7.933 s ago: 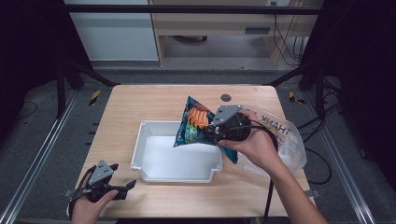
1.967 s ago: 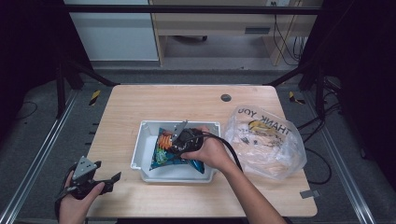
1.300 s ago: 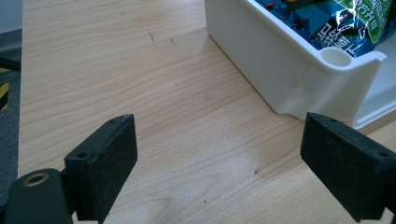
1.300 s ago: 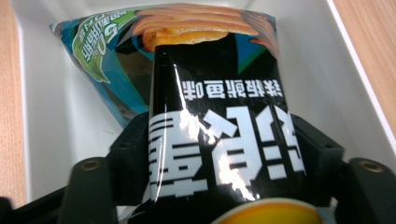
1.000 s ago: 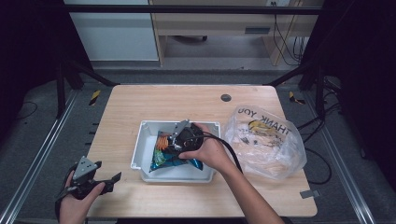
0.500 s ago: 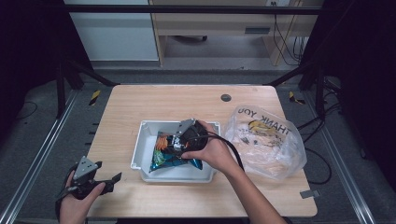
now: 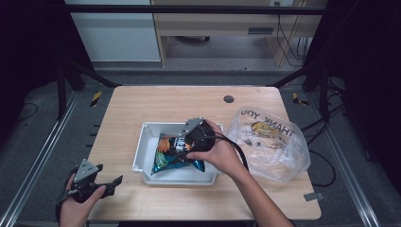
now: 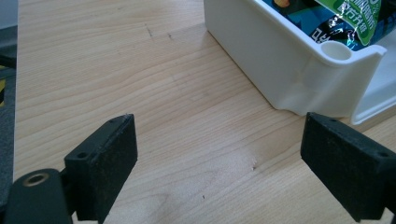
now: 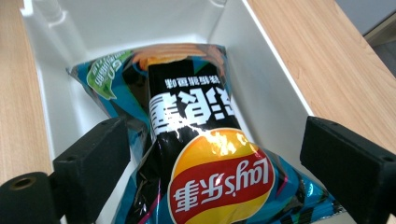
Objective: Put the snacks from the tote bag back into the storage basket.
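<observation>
A blue, black and orange chip bag lies flat in the white tray at mid-table. My right gripper, held in a hand, hovers just above the bag's right end. Its jaws stand wide open on either side of the bag without touching it. My left gripper rests low at the table's front left edge, open and empty, facing the tray's near corner. A strip of the chip bag shows over the tray wall.
A clear plastic shopping bag with several items inside lies right of the tray, close to the right forearm. A small dark round plug sits in the table near the far edge. Bare wood lies between the left gripper and the tray.
The chip bag, earlier held in the air by the right gripper, now lies in the tray. The right gripper has drawn back slightly to the right. The left gripper has barely moved.
</observation>
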A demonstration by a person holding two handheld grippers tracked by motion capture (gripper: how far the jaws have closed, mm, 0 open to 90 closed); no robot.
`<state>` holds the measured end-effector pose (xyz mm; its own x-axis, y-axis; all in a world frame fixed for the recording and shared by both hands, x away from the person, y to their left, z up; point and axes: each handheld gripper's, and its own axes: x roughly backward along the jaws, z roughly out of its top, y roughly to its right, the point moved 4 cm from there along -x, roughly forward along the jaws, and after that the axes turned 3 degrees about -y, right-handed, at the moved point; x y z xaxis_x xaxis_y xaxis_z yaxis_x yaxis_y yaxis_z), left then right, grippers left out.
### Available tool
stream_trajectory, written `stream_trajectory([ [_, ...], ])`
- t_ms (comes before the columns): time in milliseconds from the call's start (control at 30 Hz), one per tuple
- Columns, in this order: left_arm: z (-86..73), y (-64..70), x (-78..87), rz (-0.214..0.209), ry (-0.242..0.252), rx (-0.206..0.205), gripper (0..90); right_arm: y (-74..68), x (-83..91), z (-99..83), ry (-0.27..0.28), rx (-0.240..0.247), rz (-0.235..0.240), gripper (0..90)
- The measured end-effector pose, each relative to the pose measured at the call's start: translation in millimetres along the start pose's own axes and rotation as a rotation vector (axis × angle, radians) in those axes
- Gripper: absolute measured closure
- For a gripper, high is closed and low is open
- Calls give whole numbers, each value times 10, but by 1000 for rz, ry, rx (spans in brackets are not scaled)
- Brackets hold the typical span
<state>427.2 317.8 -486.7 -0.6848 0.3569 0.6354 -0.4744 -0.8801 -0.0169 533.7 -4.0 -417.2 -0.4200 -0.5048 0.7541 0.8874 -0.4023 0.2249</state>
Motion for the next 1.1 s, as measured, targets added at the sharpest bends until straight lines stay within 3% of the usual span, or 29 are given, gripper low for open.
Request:
stream_trajectory([
  [767, -19, 14, 17, 15, -5, -3, 101, 81, 424, 69, 112, -83, -51, 79],
  [1100, -14, 15, 20, 20, -2, 2, 99, 100, 580, 77, 146, -90, -83, 79],
])
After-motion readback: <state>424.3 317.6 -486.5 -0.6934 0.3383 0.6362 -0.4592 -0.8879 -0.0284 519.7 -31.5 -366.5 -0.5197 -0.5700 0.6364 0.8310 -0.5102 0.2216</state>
